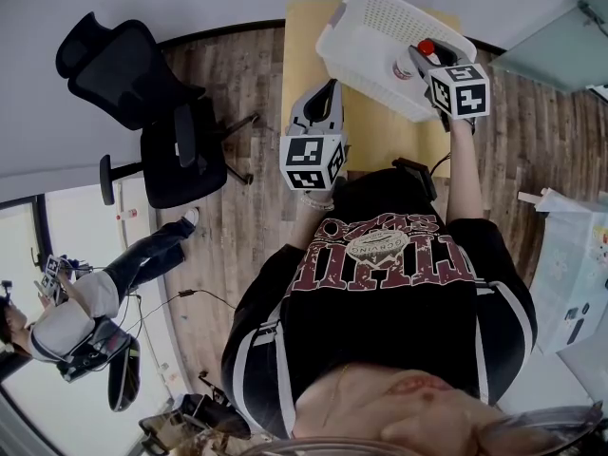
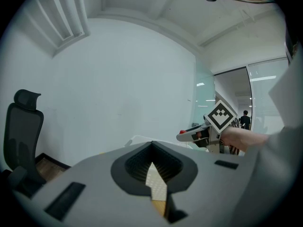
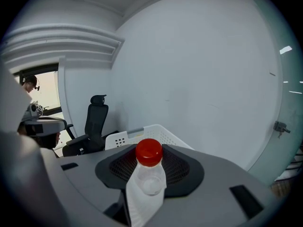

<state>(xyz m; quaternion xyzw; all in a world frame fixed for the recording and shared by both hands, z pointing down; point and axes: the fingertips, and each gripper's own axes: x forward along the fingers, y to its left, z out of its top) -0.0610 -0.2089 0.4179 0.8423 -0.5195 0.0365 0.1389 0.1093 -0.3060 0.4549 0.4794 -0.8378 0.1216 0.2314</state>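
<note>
Pinches a clear plastic bottle (image 3: 147, 186) with a red cap (image 3: 149, 152) between the jaws of the right gripper (image 1: 418, 60), the cap pointing away from that gripper's camera. Holds it in the upper right of the head view, over the open top of a white perforated basket (image 1: 356, 12), toward the basket's right end. Cannot tell whether the bottle touches the basket's floor.

Shows the left gripper (image 1: 329, 88) at upper centre of the head view, jaws pressed together on nothing, tips just beside the basket's left wall and above a light wooden table (image 1: 302, 60). Has the basket standing on that table, skewed to its edges.

Has a black office chair (image 1: 157, 112) on the wood floor at upper left, well apart from the table, and another person (image 1: 76, 316) at lower left.
</note>
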